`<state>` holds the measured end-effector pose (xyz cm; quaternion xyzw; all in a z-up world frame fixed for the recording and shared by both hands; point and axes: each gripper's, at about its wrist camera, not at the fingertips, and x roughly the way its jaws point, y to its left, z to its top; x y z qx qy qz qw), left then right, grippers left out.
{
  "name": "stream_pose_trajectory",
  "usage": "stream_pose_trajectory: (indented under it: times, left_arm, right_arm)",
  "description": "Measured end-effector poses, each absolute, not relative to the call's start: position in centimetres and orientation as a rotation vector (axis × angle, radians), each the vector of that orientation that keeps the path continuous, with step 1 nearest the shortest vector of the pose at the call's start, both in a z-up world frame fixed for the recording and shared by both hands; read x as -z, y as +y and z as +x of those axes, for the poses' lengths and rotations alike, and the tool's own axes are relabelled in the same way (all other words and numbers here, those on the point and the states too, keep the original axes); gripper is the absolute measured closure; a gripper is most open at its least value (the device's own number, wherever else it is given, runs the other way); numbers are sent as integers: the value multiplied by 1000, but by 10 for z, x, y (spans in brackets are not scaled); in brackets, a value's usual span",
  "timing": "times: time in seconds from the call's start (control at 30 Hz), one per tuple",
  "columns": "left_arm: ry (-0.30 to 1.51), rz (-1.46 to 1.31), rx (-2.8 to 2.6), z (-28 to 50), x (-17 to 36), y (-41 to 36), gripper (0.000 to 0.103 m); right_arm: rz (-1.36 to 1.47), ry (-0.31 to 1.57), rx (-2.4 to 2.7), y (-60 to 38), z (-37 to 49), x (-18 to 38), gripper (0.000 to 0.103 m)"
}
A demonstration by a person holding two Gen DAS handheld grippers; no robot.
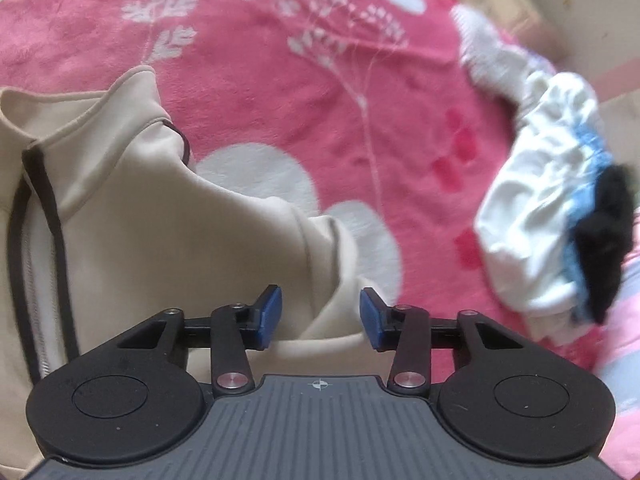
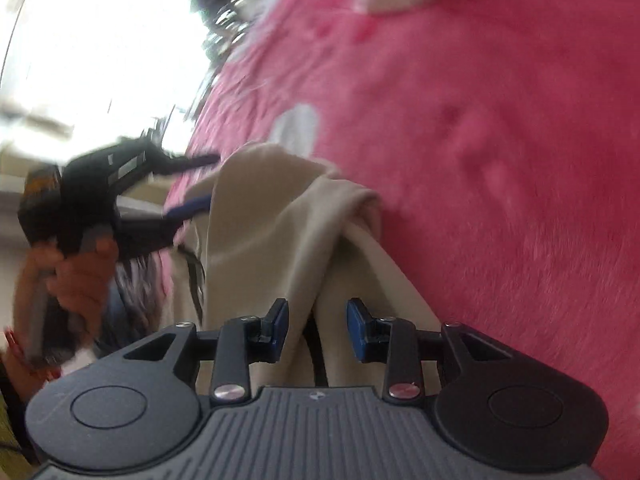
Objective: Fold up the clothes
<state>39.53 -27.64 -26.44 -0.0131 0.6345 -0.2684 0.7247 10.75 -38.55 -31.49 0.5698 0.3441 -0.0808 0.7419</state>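
Clothes pile (image 1: pixel 560 216) left-wrist only; person's hand (image 2: pixel 80 268) (blurred) right-wrist only.

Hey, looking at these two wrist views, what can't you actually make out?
- Left wrist view: the beige jacket runs off the left edge, so its full shape is unknown.
- Left wrist view: the clothes pile at the right is motion-blurred; separate garments can't be told apart.
- Right wrist view: the window area is overexposed.
- Right wrist view: the left claw is blurred; its grip is unclear.
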Motion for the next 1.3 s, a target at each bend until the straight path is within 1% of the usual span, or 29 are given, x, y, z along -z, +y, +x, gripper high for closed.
stream_pose_trajectory:
  times: [0.13, 0.2, 0.23, 0.27, 0.3, 0.37, 0.53, 0.73, 0.8, 0.9, 1.0, 1.03, 1.07, 1.1, 1.13, 1.17, 1.2, 1.3]
  left_arm:
    - [1454, -81, 594, 400, 266, -281, 67]
    - [1470, -87, 610, 399, 266, -287, 76]
    - [1474, -83, 616, 399, 266, -291, 80]
    - [1474, -72, 616, 399, 266, -296, 90]
    - [1475, -65, 614, 399, 267, -299, 96]
    - [1469, -74, 606, 402, 265, -303, 99]
    - [1405, -133, 613, 413, 255, -308, 101]
    - [1356, -130, 582, 418, 270, -314, 101]
    - [1325, -119, 586, 418, 273, -318, 103]
    - [1286, -160, 559, 424, 273, -318, 103]
    - [1324, -138, 555, 427, 273, -323, 103]
    - [1335, -118, 567, 426, 271, -325, 103]
    - [1338, -101, 595, 424, 269, -327, 94]
    - [1340, -77, 627, 422, 266, -330, 80]
    - [1343, -44, 647, 420, 264, -333, 72]
    - [1351, -5, 654, 417, 264, -337, 56]
    - [1359, 34, 661, 415, 264, -341, 47]
    - [1381, 143, 666, 409, 267, -352, 45]
  right_arm:
    - [1412, 704, 174, -388, 110, 333, 68]
    - [1433, 697, 171, -387, 117, 338, 68]
    - [1437, 693, 171, -387, 119, 339, 73]
    - [1440, 687, 170, -386, 121, 340, 82]
    - [1444, 681, 170, -386, 122, 341, 87]
    - [1445, 666, 167, -384, 122, 340, 98]
    - [1441, 630, 151, -375, 117, 334, 98]
    - [1478, 636, 184, -373, 110, 344, 98]
    - [1481, 640, 194, -373, 109, 347, 98]
    - [1487, 647, 209, -373, 107, 352, 98]
    - [1486, 649, 204, -372, 108, 351, 98]
    - [1489, 649, 195, -374, 107, 350, 95]
    - [1492, 649, 185, -375, 105, 349, 93]
    - [1485, 655, 175, -377, 104, 346, 91]
    - [1461, 659, 163, -379, 104, 340, 87]
    - [1433, 661, 151, -380, 104, 334, 83]
    - [1382, 655, 143, -381, 102, 325, 83]
    - [1191, 619, 148, -388, 95, 297, 78]
